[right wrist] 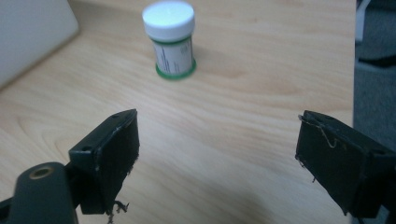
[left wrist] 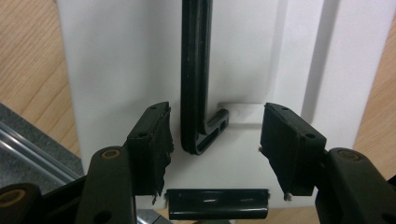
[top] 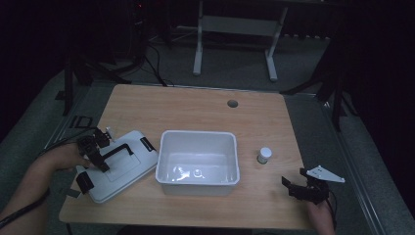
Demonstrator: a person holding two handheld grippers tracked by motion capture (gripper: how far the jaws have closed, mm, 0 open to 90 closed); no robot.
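Hovering over the white lid (left wrist: 116, 70), the left gripper (left wrist: 215, 154) stood half open, its pads clear of the black handle (left wrist: 194, 74) between them; letting go seemed done. Ahead of the wide-open right gripper (right wrist: 215, 158) stood the small jar (right wrist: 170, 39), near the white bin (top: 198, 161); reaching it looked next.

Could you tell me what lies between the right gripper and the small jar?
Nothing: bare wood of the table separates the right gripper from the jar, as the right gripper view shows.
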